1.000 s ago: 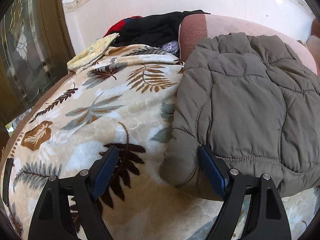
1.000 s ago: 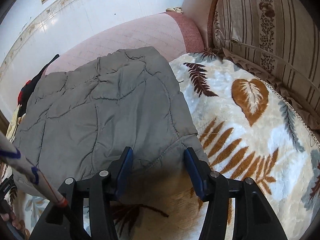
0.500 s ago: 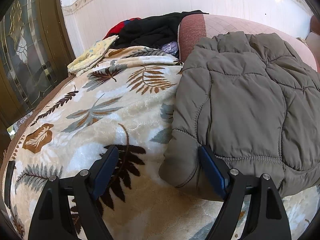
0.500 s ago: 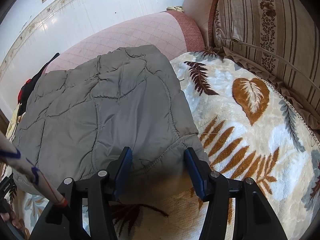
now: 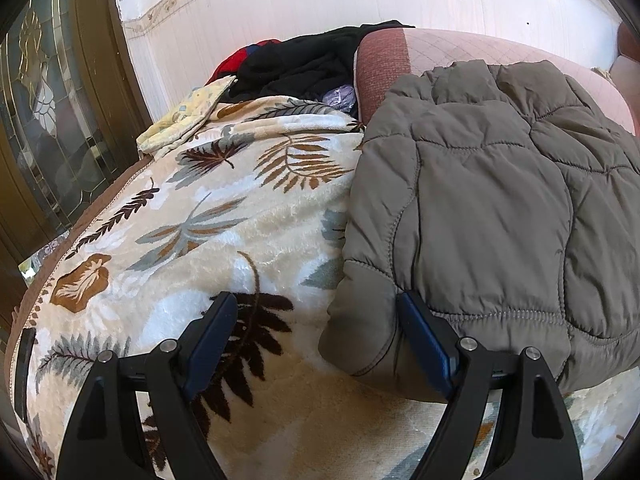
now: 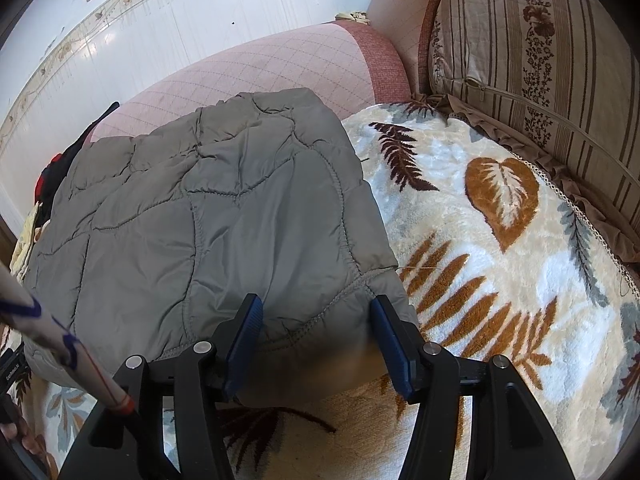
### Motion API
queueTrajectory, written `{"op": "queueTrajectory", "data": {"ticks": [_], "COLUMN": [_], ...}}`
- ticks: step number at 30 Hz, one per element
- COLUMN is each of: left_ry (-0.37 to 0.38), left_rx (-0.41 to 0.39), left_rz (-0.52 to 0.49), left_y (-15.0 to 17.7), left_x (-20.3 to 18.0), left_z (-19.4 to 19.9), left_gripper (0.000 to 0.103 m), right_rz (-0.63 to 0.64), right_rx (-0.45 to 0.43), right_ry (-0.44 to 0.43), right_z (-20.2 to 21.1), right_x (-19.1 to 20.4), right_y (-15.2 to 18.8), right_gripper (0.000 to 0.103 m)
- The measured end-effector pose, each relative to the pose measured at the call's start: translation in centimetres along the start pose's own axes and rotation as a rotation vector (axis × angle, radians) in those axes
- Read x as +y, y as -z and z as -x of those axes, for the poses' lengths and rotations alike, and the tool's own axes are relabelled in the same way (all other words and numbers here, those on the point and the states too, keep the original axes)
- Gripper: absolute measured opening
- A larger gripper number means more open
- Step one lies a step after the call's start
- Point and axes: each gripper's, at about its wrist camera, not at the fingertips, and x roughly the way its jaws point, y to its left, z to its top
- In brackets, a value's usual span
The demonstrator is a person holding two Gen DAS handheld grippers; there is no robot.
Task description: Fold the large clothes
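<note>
Lying folded, grey quilted jacket [image 6: 208, 216], hem between spread jaws

Probably a home living room: sofa [image 6: 260, 64], leaf-print blanket [image 5: 224, 216], striped cushion [image 6: 532, 48].

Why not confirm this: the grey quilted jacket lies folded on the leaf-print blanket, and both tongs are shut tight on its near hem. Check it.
One thing is wrong: neither pair is shut. The left tongs and right tongs both stand open at the near hem of the grey quilted jacket, as each wrist view shows. It does lie folded on the leaf-print blanket.
</note>
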Motion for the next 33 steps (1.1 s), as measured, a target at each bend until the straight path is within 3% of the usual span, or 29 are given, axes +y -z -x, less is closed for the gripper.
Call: {"op": "queueTrajectory", "data": {"ticks": [4,9,11,17,27,33], "left_ry": [-0.002,-0.003,-0.006,-0.009,-0.009,-0.01], "left_rx": [-0.001,-0.003,-0.004,-0.006,-0.007,-0.007], "left_rz": [-0.003,-0.005,-0.007,-0.011,-0.011,-0.013], "left_y": [0.0,0.0,0.0,0.0,0.0,0.0], "left_x": [0.0,-0.1,-0.1,-0.2,-0.3,-0.2], "left_z": [0.0,0.1,0.1,0.1,0.1,0.1], "left_gripper": [0.082,0.083,0.083,0.082,0.083,0.083], "right_rz": [0.001,0.069,0.084,0.111,0.092,0.1], "right_rx": [-0.005,-0.123,-0.139,-0.044,-0.092,-0.058], "right_ry": [0.006,0.058,0.026,0.013,0.002,0.004], "right_z": [0.3,2.8,3.1,0.9,2.0,1.4], "right_x": [0.0,1.5,2.0,2.4,2.1,2.4], "right_y": [-0.1,-0.3,-0.3,0.2,0.0,0.1], "right_gripper": [0.062,0.062,0.062,0.062,0.062,0.062]}}
